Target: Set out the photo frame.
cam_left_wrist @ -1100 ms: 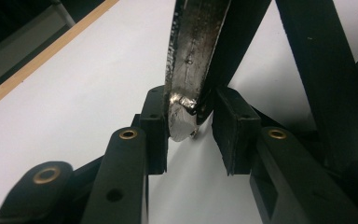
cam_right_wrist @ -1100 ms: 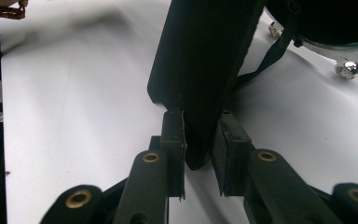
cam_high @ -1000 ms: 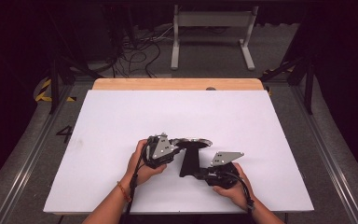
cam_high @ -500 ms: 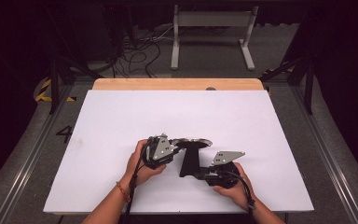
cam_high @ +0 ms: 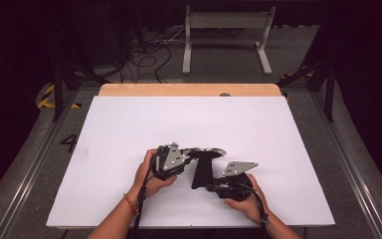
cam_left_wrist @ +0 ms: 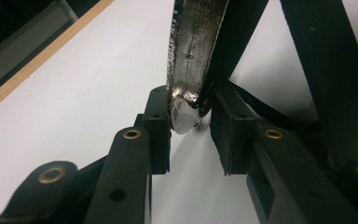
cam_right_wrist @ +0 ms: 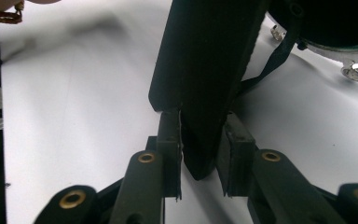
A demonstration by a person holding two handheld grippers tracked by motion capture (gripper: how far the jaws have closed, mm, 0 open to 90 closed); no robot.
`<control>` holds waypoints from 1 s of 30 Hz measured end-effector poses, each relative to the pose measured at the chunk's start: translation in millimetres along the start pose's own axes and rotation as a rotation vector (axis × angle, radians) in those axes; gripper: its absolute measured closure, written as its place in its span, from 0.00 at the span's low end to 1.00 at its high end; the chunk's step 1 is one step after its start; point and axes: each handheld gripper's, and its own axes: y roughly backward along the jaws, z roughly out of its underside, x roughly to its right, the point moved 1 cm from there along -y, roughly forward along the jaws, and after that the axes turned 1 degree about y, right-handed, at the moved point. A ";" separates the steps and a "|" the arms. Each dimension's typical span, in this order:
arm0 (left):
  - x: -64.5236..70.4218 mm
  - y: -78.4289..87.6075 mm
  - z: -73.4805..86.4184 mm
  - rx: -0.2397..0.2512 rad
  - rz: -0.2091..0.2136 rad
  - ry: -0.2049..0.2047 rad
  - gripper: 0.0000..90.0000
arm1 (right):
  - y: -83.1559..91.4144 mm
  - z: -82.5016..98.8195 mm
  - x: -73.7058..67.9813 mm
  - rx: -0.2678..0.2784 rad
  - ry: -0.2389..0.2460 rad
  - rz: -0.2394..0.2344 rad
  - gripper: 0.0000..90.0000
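On the white desk (cam_high: pixel 129 129) both hands rest low, close together. The left gripper (cam_high: pixel 171 159) has its fingers closed on the pan (cam_high: pixel 206 152) rim. The right gripper (cam_high: pixel 231 186) fingers, which were just closing, clamp the black handle (cam_high: pixel 200 174).

White table (cam_high: pixel 129 129), pale wooden far edge (cam_high: pixel 189 89), black tools (cam_high: pixel 206 186), silvery-rimmed black object (cam_high: pixel 204 152)

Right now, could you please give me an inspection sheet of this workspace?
Surface: white table top, with a wooden strip along its far edge.
Job's things: pan with a black handle, held between the two grippers.
Clutter: nothing seen.
Grippers: left gripper jaws shut on the pan's metal rim; right gripper jaws have just been closing and are shut on the handle.
Cables: loose cables on the floor beyond the table.
Surroundings: grey stand on the dark floor; yellow-black tape at left.
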 end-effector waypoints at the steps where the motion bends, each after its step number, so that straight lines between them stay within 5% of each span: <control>1: 0.0 0.0 0.0 0.000 0.000 0.000 0.77 | 0.1 0.1 0.2 0.000 0.000 -0.003 0.83; 18: 1.4 2.1 -0.6 -0.014 -0.008 -0.020 0.78 | 7.3 2.2 6.6 -0.009 -0.006 -0.046 0.89; 24: 1.9 2.2 -0.7 -0.013 -0.011 -0.019 0.78 | 7.9 1.8 4.5 -0.013 0.005 -0.025 0.87; 30: 0.1 9.7 -3.8 0.068 -0.010 0.001 0.69 | 12.5 -1.7 5.1 0.033 -0.011 -0.022 0.73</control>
